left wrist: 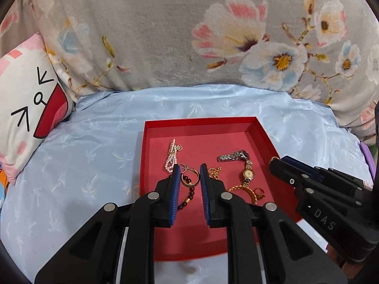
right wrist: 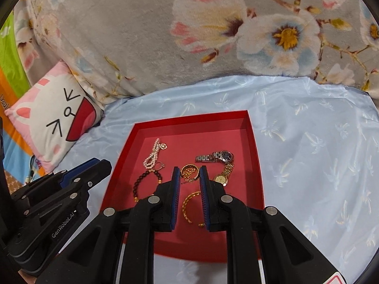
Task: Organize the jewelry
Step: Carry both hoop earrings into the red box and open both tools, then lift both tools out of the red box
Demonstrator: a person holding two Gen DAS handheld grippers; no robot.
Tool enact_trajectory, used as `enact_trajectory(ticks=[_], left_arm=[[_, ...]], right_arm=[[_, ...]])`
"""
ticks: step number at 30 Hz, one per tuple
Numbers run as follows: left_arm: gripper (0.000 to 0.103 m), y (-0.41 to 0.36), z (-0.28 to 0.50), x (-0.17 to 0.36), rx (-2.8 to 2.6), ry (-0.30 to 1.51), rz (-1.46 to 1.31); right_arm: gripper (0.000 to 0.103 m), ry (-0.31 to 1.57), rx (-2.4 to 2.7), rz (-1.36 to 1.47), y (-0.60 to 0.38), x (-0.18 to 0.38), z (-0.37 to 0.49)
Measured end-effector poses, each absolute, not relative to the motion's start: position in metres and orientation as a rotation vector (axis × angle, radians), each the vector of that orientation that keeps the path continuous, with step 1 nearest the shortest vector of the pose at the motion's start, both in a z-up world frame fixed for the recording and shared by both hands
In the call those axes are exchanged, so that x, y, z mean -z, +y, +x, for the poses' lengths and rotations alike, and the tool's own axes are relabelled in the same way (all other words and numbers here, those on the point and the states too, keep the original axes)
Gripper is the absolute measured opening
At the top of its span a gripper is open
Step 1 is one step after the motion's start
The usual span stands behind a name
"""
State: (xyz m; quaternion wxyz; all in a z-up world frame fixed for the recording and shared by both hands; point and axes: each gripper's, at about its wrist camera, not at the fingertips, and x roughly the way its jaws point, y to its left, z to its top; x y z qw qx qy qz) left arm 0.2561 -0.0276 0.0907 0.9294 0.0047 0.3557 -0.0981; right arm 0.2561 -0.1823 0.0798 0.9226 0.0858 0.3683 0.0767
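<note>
A shallow red box point(left wrist: 201, 121) point(right wrist: 189, 116) lies on a light blue sheet and holds the jewelry. Inside are a pearl bracelet point(left wrist: 171, 156) point(right wrist: 152, 157), a silver watch point(left wrist: 233, 155) point(right wrist: 214, 156), a gold watch point(left wrist: 247, 172) point(right wrist: 222, 176), a dark bead bracelet point(left wrist: 188, 195) point(right wrist: 144, 179), a gold hoop point(left wrist: 189, 180) point(right wrist: 189, 170) and a gold bangle point(right wrist: 189, 206). My left gripper point(left wrist: 190, 172) hovers over the box's near left part, narrowly open with nothing between its pads. My right gripper point(right wrist: 189, 172) hovers over the near middle, also narrowly open and holding nothing. Each gripper shows at the edge of the other's view.
A grey floral blanket point(left wrist: 165, 35) point(right wrist: 142, 35) rises behind the box. A white and pink cartoon pillow point(left wrist: 28, 108) point(right wrist: 56, 118) lies at the left. The blue sheet point(left wrist: 71, 165) point(right wrist: 319, 153) spreads on both sides of the box.
</note>
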Motion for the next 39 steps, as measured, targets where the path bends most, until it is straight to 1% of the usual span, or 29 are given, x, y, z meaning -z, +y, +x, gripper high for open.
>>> enact_trajectory(ticks=[13, 25, 27, 28, 29, 30, 31, 32, 39], left_arm=[[0.016, -0.03, 0.294, -0.062, 0.175, 0.773, 0.022], [0.017, -0.033, 0.303, -0.051, 0.164, 0.777, 0.039], [0.017, -0.034, 0.302, -0.05, 0.164, 0.774, 0.041], [0.02, -0.034, 0.302, -0.05, 0.159, 0.776, 0.04], [0.027, -0.033, 0.302, -0.05, 0.155, 0.776, 0.037], [0.031, -0.032, 0.301, -0.051, 0.15, 0.772, 0.031], [0.039, -0.031, 0.3, -0.051, 0.145, 0.766, 0.027], [0.044, -0.031, 0.299, -0.053, 0.139, 0.759, 0.024], [0.044, -0.031, 0.283, -0.063, 0.15, 0.737, 0.029]], right_arm=[[0.015, 0.795, -0.158, 0.148, -0.17, -0.055, 0.295], [0.016, 0.806, -0.142, 0.134, -0.168, -0.044, 0.306], [0.018, 0.801, -0.138, 0.131, -0.168, -0.044, 0.306], [0.019, 0.798, -0.136, 0.132, -0.168, -0.045, 0.305], [0.021, 0.795, -0.135, 0.134, -0.168, -0.045, 0.305], [0.024, 0.789, -0.133, 0.136, -0.168, -0.046, 0.303], [0.025, 0.784, -0.13, 0.136, -0.169, -0.046, 0.301], [0.027, 0.778, -0.126, 0.134, -0.17, -0.048, 0.299], [0.029, 0.755, -0.126, 0.13, -0.171, -0.059, 0.277]])
